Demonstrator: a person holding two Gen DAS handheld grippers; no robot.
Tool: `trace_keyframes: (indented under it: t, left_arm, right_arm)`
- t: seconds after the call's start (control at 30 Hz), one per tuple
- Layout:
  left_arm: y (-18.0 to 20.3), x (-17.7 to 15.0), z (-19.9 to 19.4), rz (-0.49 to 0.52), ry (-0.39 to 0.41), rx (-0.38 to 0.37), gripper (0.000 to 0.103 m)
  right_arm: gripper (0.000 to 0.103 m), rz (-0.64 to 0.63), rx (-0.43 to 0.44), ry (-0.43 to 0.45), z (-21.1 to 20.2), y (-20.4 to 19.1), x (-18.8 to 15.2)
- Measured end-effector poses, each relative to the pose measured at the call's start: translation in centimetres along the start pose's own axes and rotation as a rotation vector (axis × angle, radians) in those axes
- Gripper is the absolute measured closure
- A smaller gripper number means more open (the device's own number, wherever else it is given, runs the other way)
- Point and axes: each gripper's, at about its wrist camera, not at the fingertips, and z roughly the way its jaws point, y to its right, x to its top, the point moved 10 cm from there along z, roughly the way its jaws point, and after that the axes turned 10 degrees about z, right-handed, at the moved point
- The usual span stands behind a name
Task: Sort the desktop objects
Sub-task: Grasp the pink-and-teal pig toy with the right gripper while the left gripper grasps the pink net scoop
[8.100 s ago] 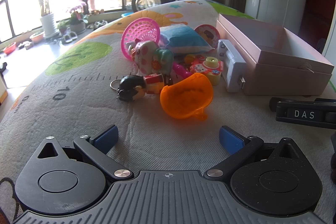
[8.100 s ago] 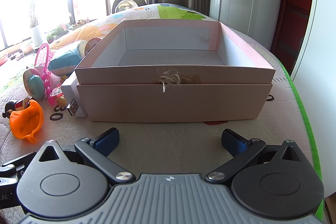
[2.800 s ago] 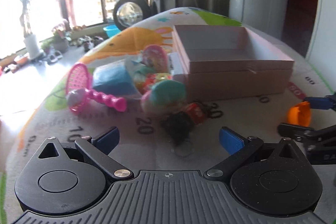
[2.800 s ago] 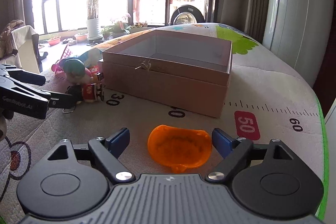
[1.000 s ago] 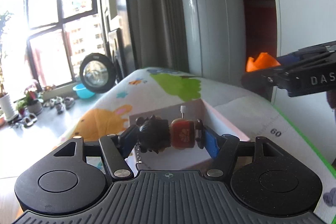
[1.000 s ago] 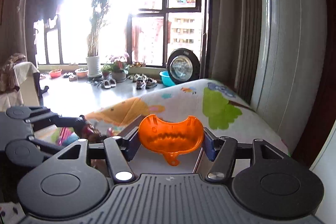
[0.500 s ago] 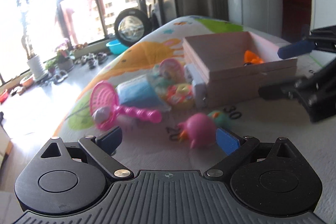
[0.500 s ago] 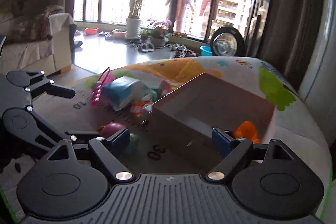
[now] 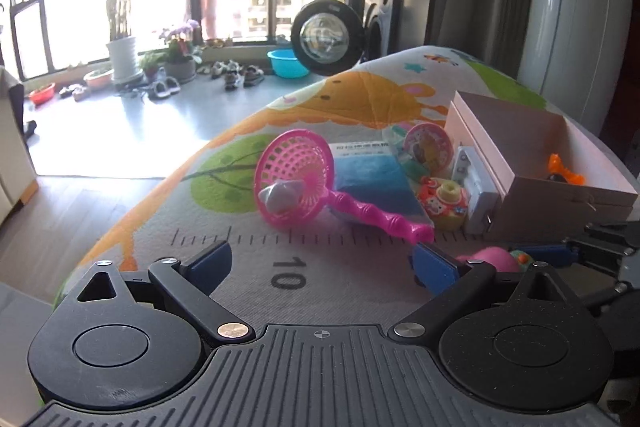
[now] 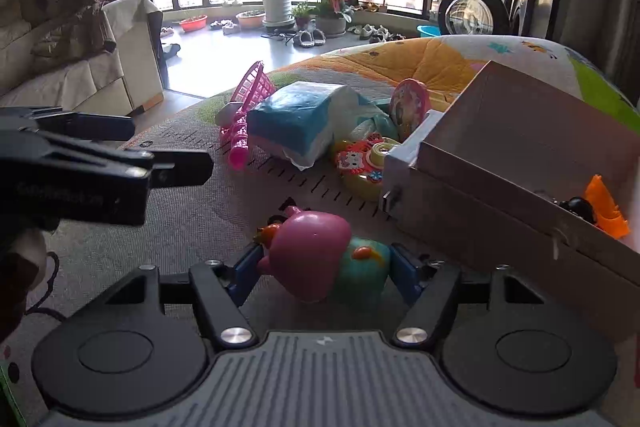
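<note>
My right gripper (image 10: 324, 277) is shut on a pink pig toy (image 10: 316, 255) with a teal body, low over the mat. The pig toy also shows in the left wrist view (image 9: 490, 261). My left gripper (image 9: 320, 261) is open and empty, facing a pink toy net (image 9: 296, 175) with a grey shell in it. The pink box (image 10: 520, 163) stands at the right and holds the orange scoop (image 10: 604, 207) and a dark doll (image 10: 578, 207). The box also shows in the left wrist view (image 9: 536, 167).
A blue tissue pack (image 10: 296, 119), a round pink toy (image 10: 410, 105), a red and yellow toy (image 10: 366, 159) and a white charger (image 10: 404, 151) lie beside the box. The mat's edge (image 9: 132, 219) drops to the floor on the left.
My right gripper has come down and closed on the pink pig toy. My left gripper has turned left toward the pink net, still open.
</note>
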Motion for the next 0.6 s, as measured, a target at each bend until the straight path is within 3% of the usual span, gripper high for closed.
trace_keyframes:
  t: [0.23, 0.4, 0.6]
  left_arm:
    - [0.0, 2.6, 3.8, -0.074, -0.005, -0.037, 0.003]
    - [-4.2, 4.4, 6.9, -0.173, -0.007, 0.061, 0.003]
    - [-5.9, 2.8, 9.3, -0.218, -0.061, 0.041, 0.002]
  right_arm:
    - [0.031, 0.01, -0.15, 0.091, -5.9, 6.2, -3.3]
    - [0.02, 0.126, -0.174, 0.145, -8.4, 9.7, -4.6]
    - [0.017, 0.177, -0.189, 0.147, -7.4, 10.9, -5.4]
